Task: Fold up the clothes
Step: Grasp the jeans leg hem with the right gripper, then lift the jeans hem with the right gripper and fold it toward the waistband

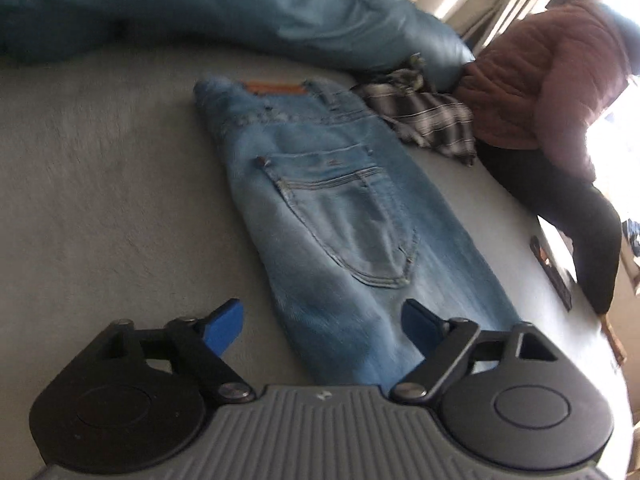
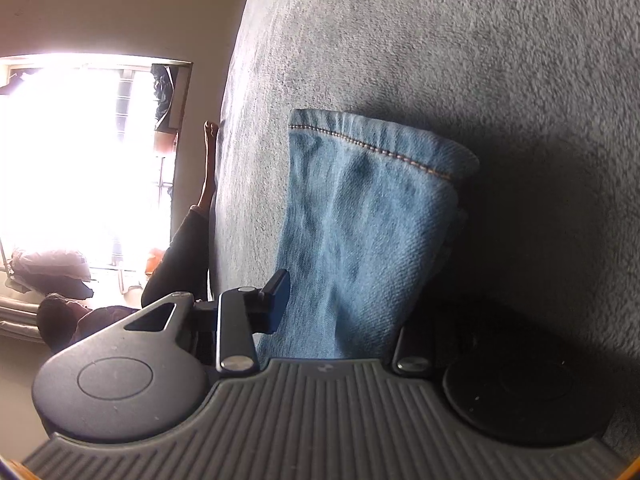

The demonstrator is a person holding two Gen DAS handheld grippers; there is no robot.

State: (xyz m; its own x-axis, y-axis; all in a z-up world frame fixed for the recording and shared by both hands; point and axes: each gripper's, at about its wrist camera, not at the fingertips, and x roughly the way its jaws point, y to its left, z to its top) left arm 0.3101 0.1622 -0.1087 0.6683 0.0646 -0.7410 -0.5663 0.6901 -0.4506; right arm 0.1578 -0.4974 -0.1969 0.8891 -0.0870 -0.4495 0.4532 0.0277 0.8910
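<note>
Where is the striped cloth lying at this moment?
In the left wrist view, the striped cloth lies on the grey bed, just right of the jeans' waistband, beside the blue pillow.

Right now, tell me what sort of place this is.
Probably a bedroom: jeans lie on a grey blanket like a bed's, a blue pillow sits at its far edge, and a bright window lights the room.
</note>
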